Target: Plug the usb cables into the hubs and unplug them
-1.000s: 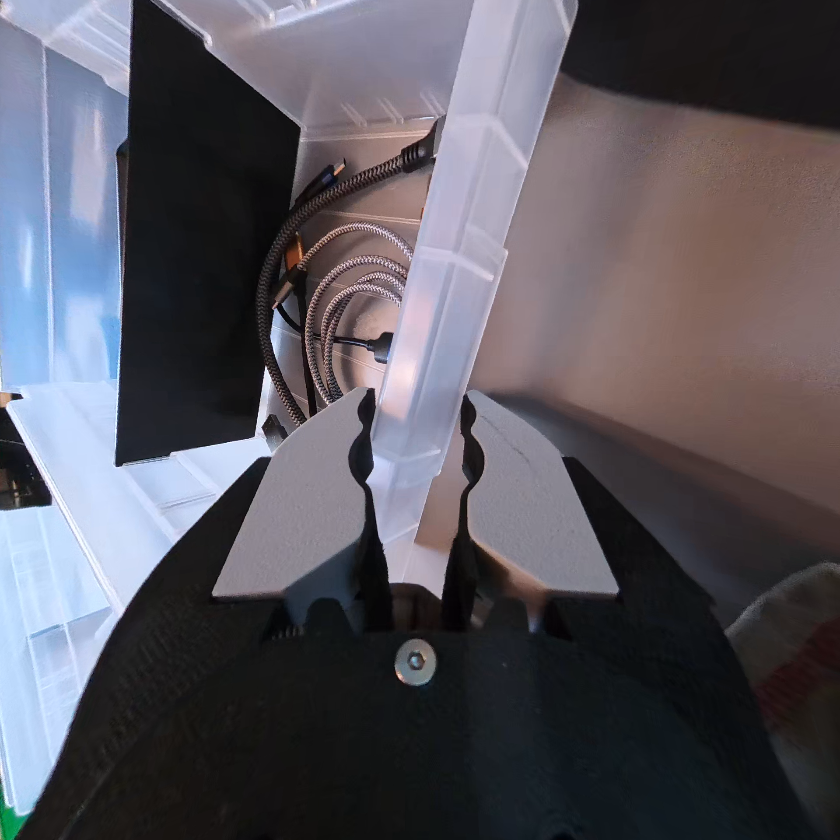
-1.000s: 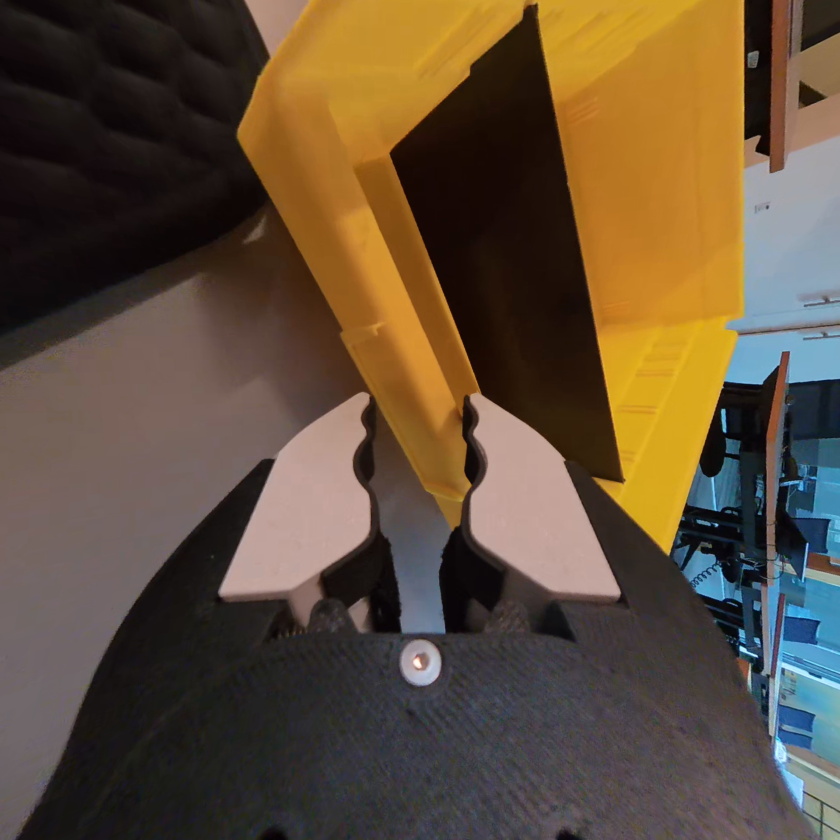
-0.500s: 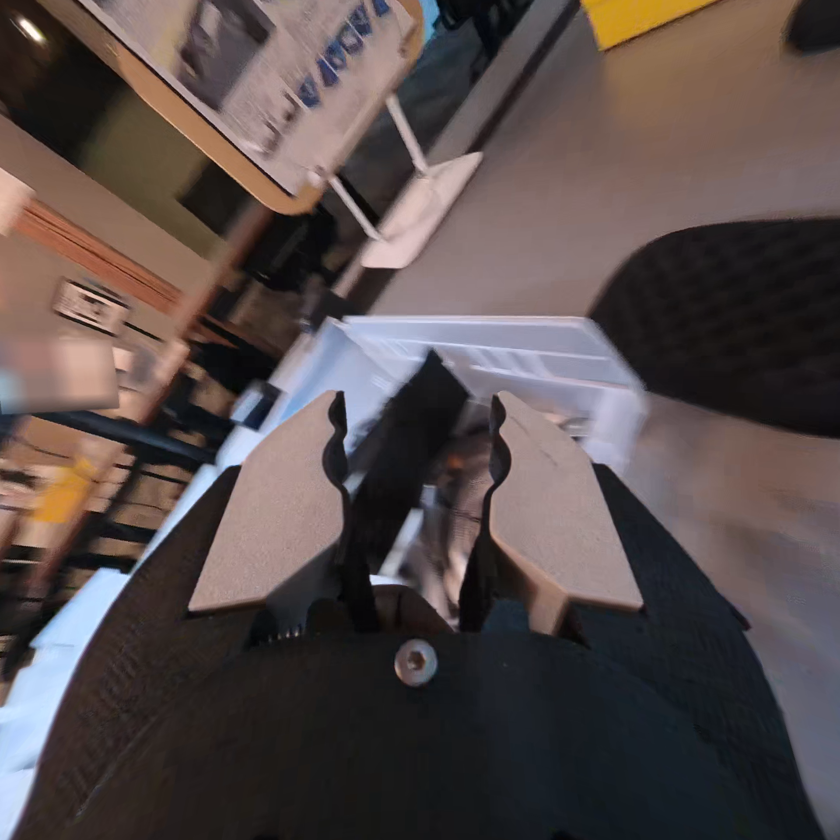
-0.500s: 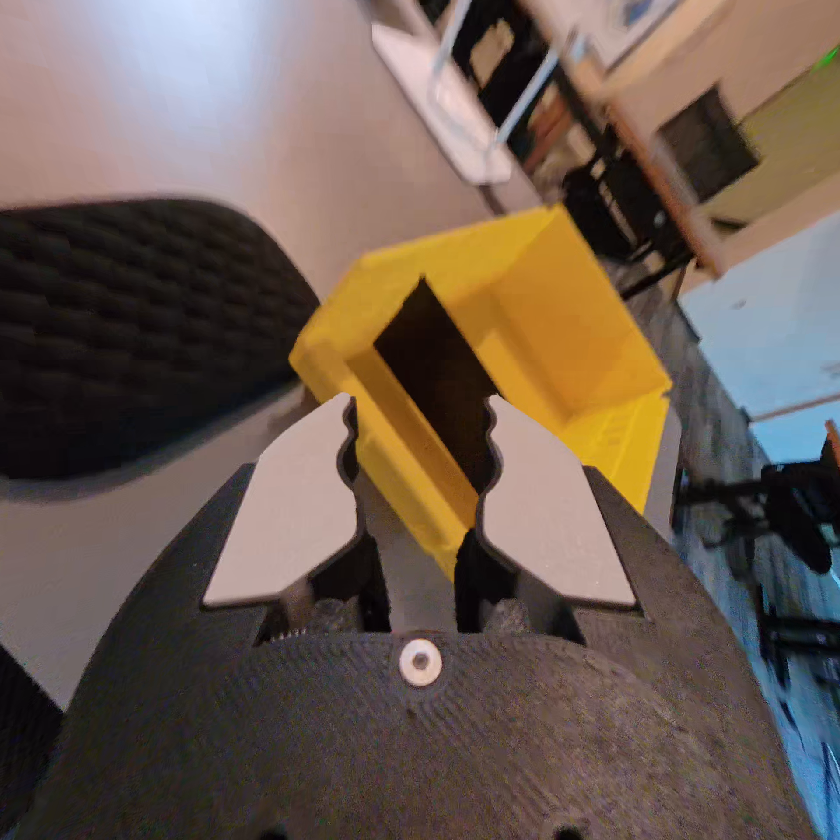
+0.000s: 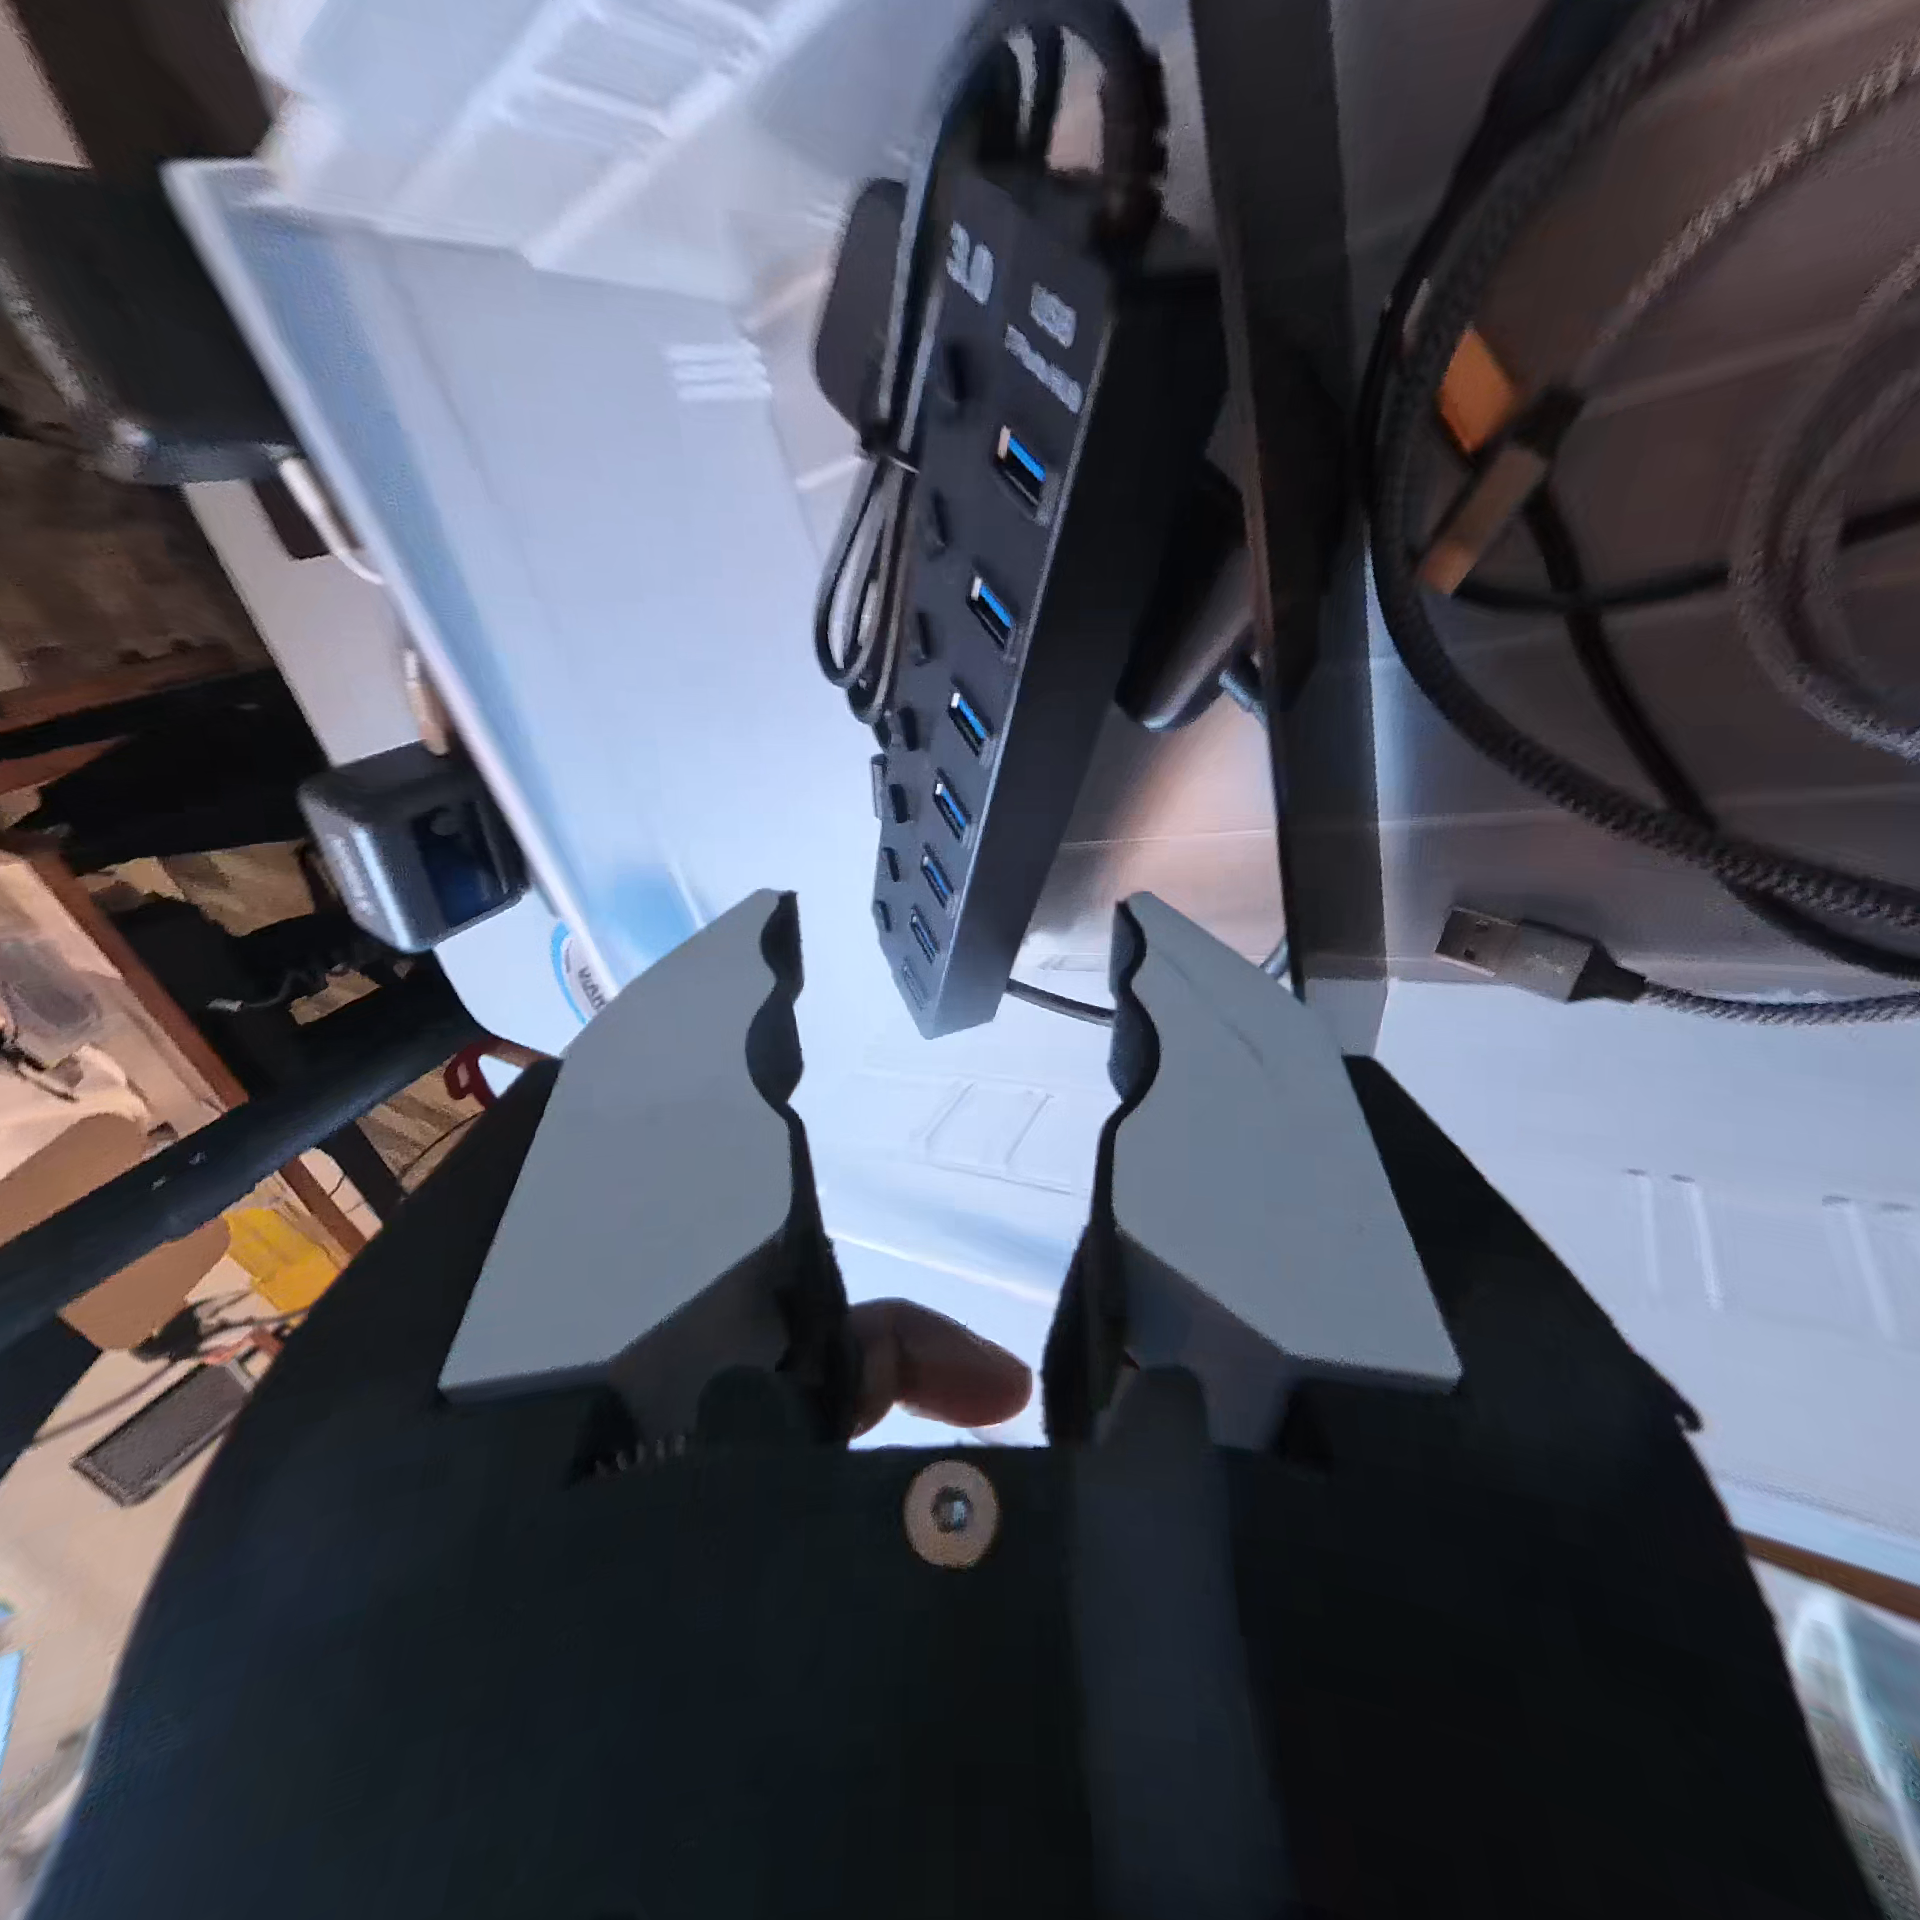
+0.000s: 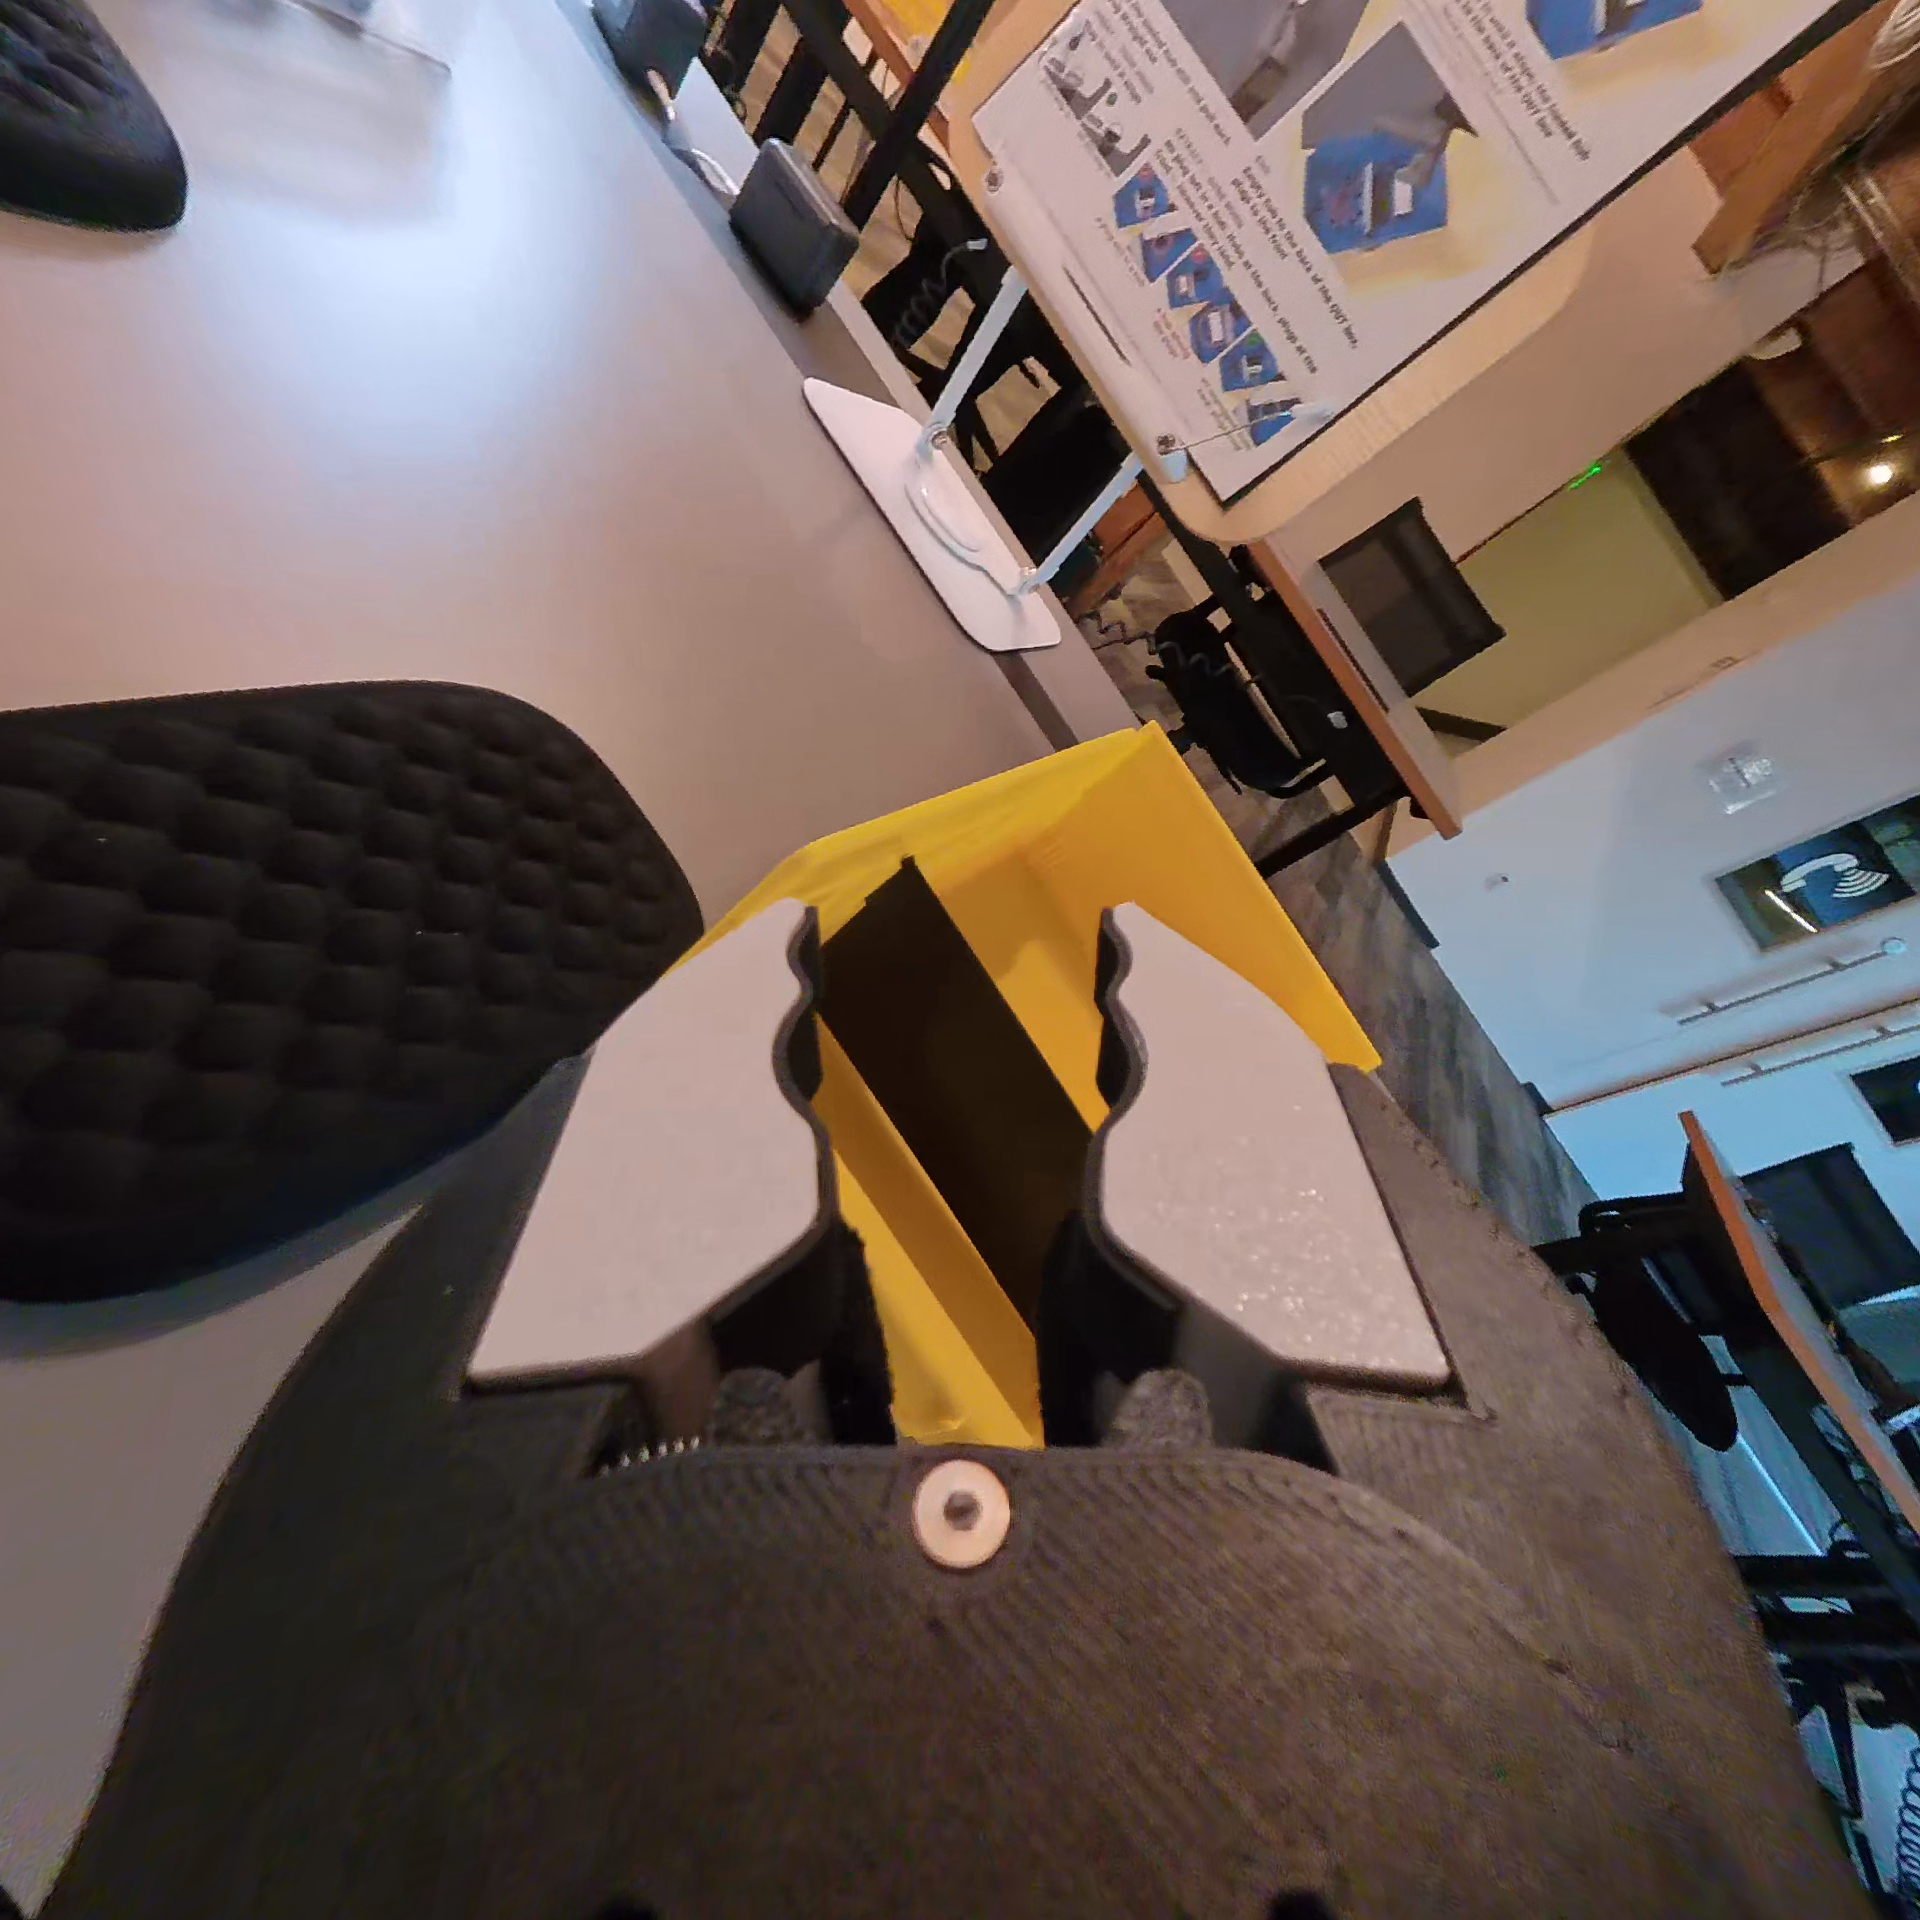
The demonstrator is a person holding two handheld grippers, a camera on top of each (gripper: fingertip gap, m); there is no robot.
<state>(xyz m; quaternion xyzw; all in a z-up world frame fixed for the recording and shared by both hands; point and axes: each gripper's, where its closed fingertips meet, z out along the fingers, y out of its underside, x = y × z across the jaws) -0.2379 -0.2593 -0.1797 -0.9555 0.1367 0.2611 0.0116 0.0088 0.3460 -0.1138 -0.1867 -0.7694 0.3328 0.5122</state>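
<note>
In the left wrist view a black USB hub [image 5: 987, 582] with several blue ports lies in a clear plastic bin [image 5: 582, 520], left of a black divider [image 5: 1299, 520]. Coiled braided USB cables [image 5: 1621, 810] lie right of the divider, one silver plug [image 5: 1496, 951] pointing towards me. My left gripper [image 5: 956, 914] is open and empty, its tips just short of the hub's near end. In the right wrist view my right gripper [image 6: 958, 920] is open and empty over a yellow bin [image 6: 1195, 883] with a black divider [image 6: 935, 1039]. I see no cables or hub in the yellow bin.
A black textured foam mat [image 6: 291, 935] lies on the grey table [image 6: 416, 468] left of the yellow bin. A white stand base [image 6: 925, 520] holding a board with a printed sheet [image 6: 1299, 208] sits at the table's far edge. A small dark box [image 6: 790, 229] lies farther back. Spacing between my two grippers at the tips: around 65 cm. From the left gripper's tips to the silver plug [image 5: 1496, 951] is close to 8 cm.
Both grippers have let go of the bin walls and opened wide. The left has swung over the clear bin to face the hub. The right has pulled back from the yellow bin.
</note>
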